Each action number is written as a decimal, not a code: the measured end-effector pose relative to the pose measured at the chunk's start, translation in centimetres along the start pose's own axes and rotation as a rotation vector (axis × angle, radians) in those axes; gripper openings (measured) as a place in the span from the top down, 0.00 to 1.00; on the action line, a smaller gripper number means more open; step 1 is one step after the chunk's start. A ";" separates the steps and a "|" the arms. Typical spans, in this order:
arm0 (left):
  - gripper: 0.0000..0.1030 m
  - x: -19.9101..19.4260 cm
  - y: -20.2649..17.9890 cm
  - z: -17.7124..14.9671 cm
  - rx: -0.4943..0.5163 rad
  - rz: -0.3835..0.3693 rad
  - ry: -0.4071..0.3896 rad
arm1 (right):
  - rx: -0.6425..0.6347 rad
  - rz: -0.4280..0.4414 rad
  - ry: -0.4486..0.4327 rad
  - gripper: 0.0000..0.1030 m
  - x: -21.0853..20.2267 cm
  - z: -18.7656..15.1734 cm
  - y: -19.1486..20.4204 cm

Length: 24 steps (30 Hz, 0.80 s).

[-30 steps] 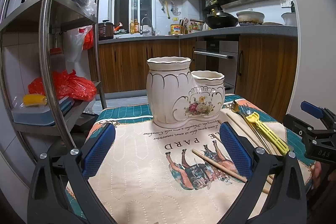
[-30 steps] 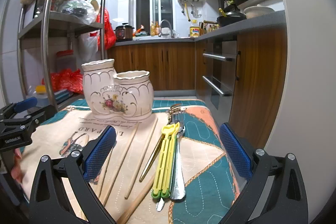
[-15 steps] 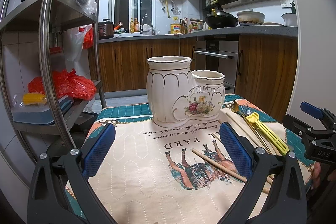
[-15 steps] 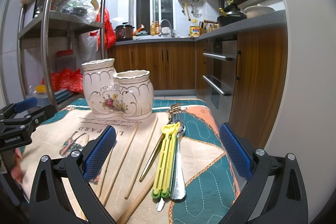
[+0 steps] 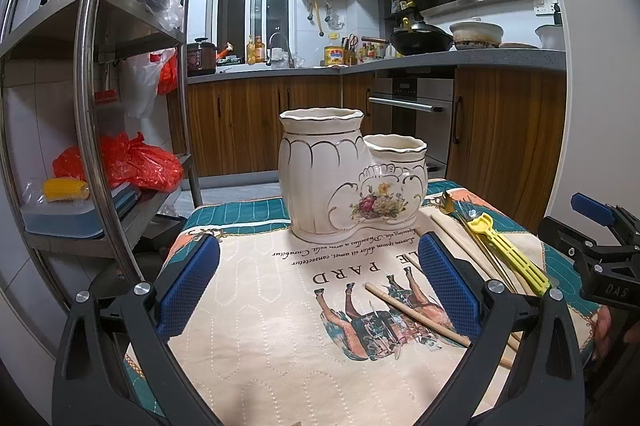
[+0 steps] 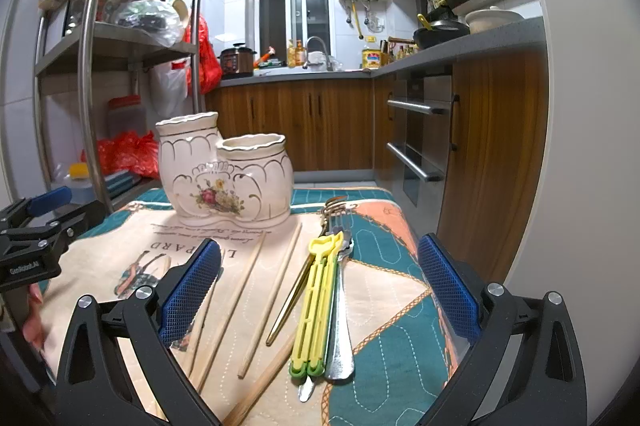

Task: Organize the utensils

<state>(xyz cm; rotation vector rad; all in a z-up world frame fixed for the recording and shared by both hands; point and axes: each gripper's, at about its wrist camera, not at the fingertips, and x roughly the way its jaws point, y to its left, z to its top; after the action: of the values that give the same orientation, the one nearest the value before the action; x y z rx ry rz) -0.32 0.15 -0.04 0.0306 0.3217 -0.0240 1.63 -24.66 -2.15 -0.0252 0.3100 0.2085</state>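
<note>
A cream ceramic double-pot holder point(image 5: 344, 178) point(image 6: 224, 174) with a flower print stands at the far side of the patterned table mat point(image 5: 280, 326). To its right lie several wooden chopsticks point(image 6: 276, 286) point(image 5: 416, 314), a yellow plastic utensil point(image 6: 318, 302) point(image 5: 508, 254), a gold utensil point(image 6: 296, 290) and steel cutlery point(image 6: 340, 310). My right gripper point(image 6: 318, 294) is open, its fingers straddling the yellow utensil and chopsticks without touching. My left gripper point(image 5: 318, 282) is open over bare mat in front of the holder. Both pots look empty from here.
A steel shelf rack point(image 5: 92, 106) with red bags and boxes stands close on the left. Wooden cabinets and an oven point(image 6: 420, 146) line the right and back. The other gripper shows at the right edge point(image 5: 600, 254) of the left wrist view and the left edge point(image 6: 36, 238) of the right wrist view.
</note>
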 end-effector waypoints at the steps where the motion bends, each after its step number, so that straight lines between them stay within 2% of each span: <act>1: 0.05 0.0 0.0 0.0 -0.001 0.000 0.000 | 0.001 0.000 0.001 0.05 0.0 0.0 -0.1; 24: 0.05 0.2 0.0 0.1 -0.005 -0.021 0.015 | 0.004 -0.003 0.007 0.05 0.1 -0.1 -0.1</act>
<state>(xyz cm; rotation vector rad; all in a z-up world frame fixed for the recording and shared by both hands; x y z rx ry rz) -0.09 0.18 -0.01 0.0221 0.3367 -0.0442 1.73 -24.71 -2.30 -0.0221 0.3171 0.2047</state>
